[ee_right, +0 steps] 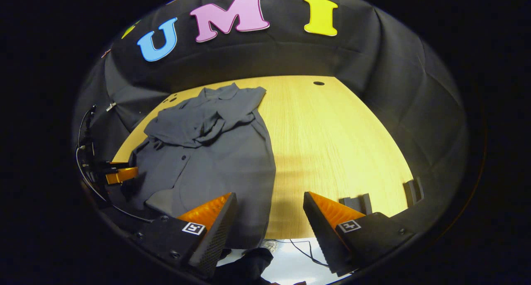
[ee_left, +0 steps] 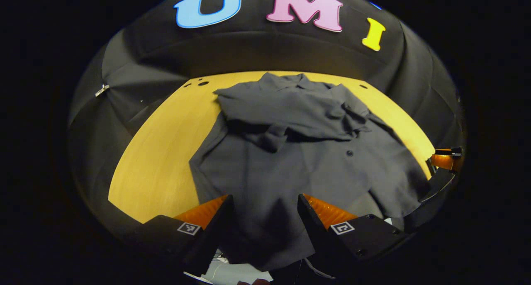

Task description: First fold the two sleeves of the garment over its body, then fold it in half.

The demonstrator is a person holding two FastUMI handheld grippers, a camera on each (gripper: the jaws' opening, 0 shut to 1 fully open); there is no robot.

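Note:
A dark grey button shirt (ee_left: 290, 152) lies on the yellow wooden table (ee_left: 161, 152), collar at the far end and both sleeves (ee_left: 286, 119) folded across its chest. Its hem hangs over the near table edge. My left gripper (ee_left: 263, 218) stands open just above the hem, its fingers apart with cloth below them but not pinched. In the right gripper view the same shirt (ee_right: 207, 152) lies to the left, and my right gripper (ee_right: 269, 218) is open over the shirt's near right corner and the table edge. The left gripper (ee_right: 120, 175) also appears at the far left there.
Black cloth walls close in the table on three sides. Two small dark blocks (ee_right: 359, 203) stand near the table's right front edge. Bare wood (ee_right: 332, 144) lies to the right of the shirt. Cables (ee_right: 298, 247) hang below the near edge.

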